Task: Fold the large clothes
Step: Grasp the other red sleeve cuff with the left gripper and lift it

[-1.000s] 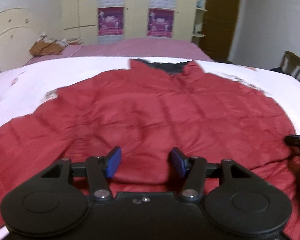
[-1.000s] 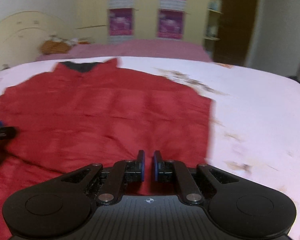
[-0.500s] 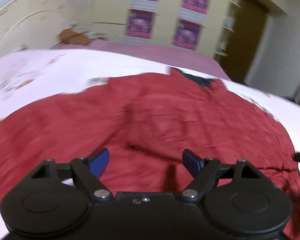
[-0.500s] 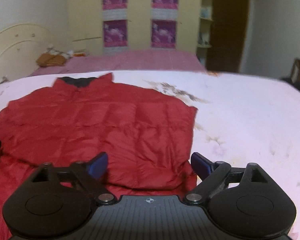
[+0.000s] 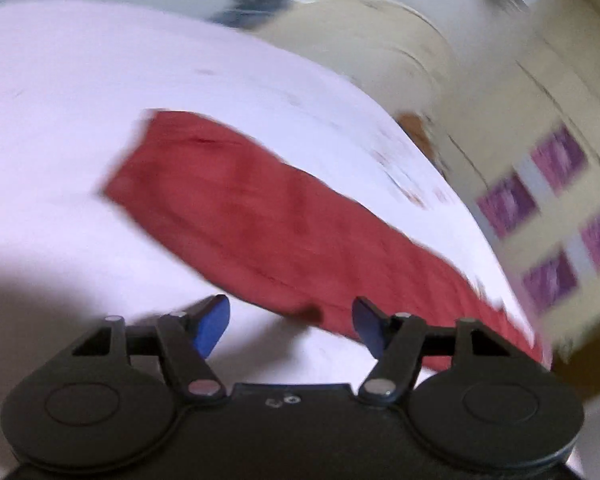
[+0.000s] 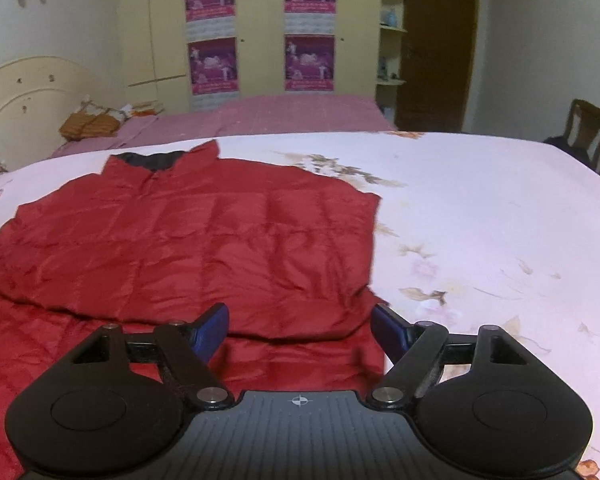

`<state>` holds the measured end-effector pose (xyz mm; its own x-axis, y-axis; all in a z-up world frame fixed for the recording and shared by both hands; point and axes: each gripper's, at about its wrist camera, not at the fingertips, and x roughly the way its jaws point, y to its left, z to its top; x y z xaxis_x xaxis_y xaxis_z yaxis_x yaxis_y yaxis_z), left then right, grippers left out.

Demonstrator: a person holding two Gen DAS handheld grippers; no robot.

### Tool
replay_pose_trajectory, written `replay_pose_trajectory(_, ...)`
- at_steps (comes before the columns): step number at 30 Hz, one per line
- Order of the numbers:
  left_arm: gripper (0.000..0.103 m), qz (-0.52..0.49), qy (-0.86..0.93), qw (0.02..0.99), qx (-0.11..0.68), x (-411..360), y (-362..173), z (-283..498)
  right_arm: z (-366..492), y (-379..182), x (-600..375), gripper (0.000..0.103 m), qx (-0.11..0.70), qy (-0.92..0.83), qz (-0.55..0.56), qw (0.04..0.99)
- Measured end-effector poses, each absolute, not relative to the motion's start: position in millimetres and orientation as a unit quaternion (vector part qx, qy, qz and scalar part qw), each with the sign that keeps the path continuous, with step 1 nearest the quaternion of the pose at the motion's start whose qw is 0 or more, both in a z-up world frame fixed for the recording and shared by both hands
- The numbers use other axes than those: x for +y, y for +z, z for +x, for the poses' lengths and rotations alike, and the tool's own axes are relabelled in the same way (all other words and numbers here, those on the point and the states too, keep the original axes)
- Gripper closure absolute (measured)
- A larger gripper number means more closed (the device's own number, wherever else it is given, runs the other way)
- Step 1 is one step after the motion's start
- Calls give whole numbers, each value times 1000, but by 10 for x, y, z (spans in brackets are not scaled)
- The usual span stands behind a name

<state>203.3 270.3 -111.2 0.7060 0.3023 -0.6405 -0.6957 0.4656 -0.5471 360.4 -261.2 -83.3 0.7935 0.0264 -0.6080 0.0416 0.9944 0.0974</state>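
A red quilted jacket (image 6: 204, 248) lies flat on the pale flowered bedsheet (image 6: 480, 220), collar at the far end, its right side folded inward over the body. My right gripper (image 6: 300, 326) is open and empty, just above the jacket's near hem. In the blurred, tilted left wrist view the jacket's red sleeve (image 5: 268, 216) stretches out across the sheet (image 5: 60, 128). My left gripper (image 5: 290, 322) is open and empty, over the sheet beside the sleeve's near edge.
A second bed with a pink cover (image 6: 284, 116) stands beyond, with an orange bundle (image 6: 88, 126) by a cream headboard (image 6: 24, 96). A cream wardrobe with purple posters (image 6: 260, 28), a brown door (image 6: 436, 44) and a wooden chair (image 6: 584, 128) lie behind.
My right gripper opened, let go of the folded jacket side and drew back a little. My left gripper opened wider and swung fast to the left, now facing the outstretched sleeve.
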Motion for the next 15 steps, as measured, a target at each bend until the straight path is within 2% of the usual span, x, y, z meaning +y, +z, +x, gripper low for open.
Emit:
replay_pose_trajectory(7,45,-525,328,774,133,3100,-1271,1823,3619,-748,-2516,25,312,14,36,949)
replay_pose_trajectory(10,46,-534,342,765,115,3235,-1289,1864,3628,-735,-2519,25,311,11,32,950)
replay_pose_trajectory(11,51,-522,346,770,121,3281,-1288,1871,3632,-730,-2528,25,311,9,33,950)
replay_pose_trajectory(13,78,-490,351,785,141,3335,-1251,1971,3655,-720,-2561,25,310,3,38,950)
replay_pose_trajectory(14,95,-478,346,793,153,3362,-1217,2053,3673,-717,-2579,25,309,-2,40,950)
replay_pose_trajectory(15,96,-465,342,802,155,3340,-1174,2083,3689,-710,-2600,25,309,-6,42,950)
